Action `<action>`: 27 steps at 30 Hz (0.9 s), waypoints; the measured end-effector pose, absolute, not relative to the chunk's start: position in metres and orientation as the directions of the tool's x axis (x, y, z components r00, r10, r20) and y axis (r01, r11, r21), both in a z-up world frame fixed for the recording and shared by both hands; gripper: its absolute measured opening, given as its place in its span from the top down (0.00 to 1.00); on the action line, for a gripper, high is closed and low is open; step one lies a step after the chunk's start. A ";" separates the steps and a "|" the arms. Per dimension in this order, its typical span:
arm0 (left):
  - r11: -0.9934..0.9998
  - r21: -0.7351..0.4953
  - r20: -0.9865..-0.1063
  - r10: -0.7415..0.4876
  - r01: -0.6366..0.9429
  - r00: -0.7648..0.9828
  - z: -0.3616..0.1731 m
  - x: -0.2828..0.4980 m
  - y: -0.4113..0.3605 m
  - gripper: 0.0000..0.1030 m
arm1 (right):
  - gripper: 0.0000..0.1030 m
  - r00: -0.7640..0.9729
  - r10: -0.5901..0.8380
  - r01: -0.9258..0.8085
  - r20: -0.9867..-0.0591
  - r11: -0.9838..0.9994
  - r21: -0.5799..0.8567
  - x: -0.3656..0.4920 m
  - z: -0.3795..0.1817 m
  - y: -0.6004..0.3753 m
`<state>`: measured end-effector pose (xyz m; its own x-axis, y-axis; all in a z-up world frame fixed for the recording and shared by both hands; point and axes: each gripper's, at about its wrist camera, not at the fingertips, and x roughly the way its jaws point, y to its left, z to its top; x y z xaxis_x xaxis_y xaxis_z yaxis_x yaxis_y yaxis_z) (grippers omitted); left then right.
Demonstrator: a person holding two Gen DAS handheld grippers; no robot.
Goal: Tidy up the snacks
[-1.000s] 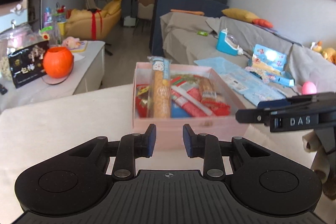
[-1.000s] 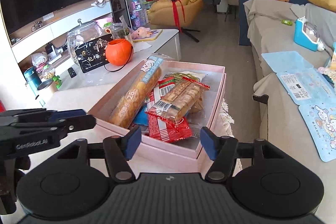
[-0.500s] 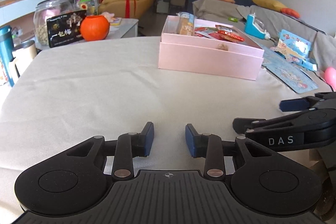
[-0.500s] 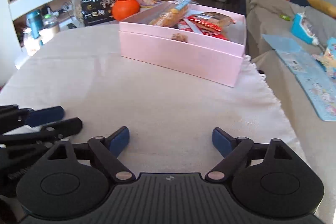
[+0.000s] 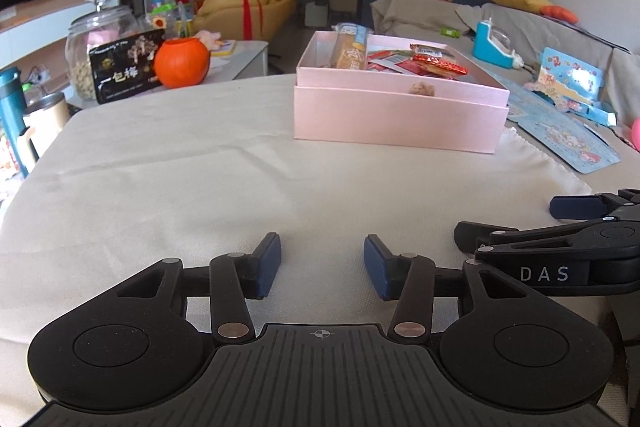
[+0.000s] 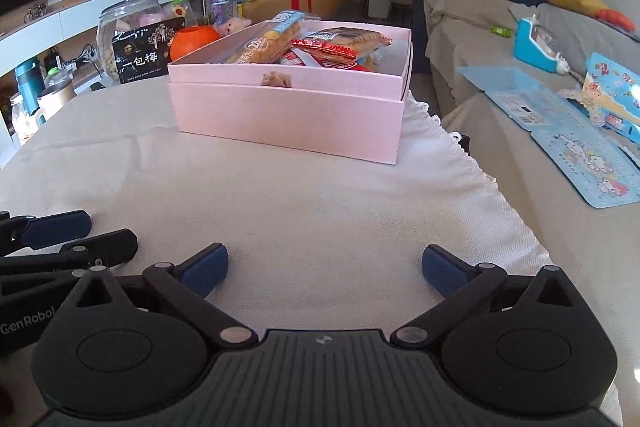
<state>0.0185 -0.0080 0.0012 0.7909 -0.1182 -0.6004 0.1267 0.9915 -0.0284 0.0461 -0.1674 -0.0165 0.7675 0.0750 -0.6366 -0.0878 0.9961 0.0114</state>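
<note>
A: Which step is in hand?

B: A finish is judged likely. The snacks [image 6: 304, 47] are seen lying in the pink box [image 6: 288, 115], which stands on the desk [image 6: 320, 211], well ahead of both grippers. Nothing loose is seen on the cloth.

A: How are the grippers set?

B: The left gripper [image 5: 322, 267] is partly spread and the right gripper [image 6: 324, 267] is spread wide; both have just been opening, and nothing is held between the jaws of either. Both are poised low over bare cloth, side by side.

A: What is called for next?

B: If more sorting is wanted, a reach forward over the box rim would be needed, and a packet would have to be pinched from above. Otherwise, nothing further seems required.
</note>
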 end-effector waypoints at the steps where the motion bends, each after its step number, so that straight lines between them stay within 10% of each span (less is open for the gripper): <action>1: 0.992 -0.030 -0.600 -0.119 0.127 0.791 0.001 0.019 -0.008 0.50 | 0.00 0.768 0.077 -0.088 -0.636 0.996 0.014 0.046 -0.017 -0.168; 27: 0.992 -0.026 -0.600 -0.117 0.127 0.791 0.001 0.018 -0.008 0.50 | 0.00 0.765 0.107 -0.128 -0.635 0.992 0.013 0.046 -0.017 -0.171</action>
<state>0.0185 -0.0085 0.0014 0.7912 -0.1172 -0.6002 0.1271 0.9915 -0.0261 0.0457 -0.1710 -0.0165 0.7648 0.1067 -0.6353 -0.1279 0.9917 0.0126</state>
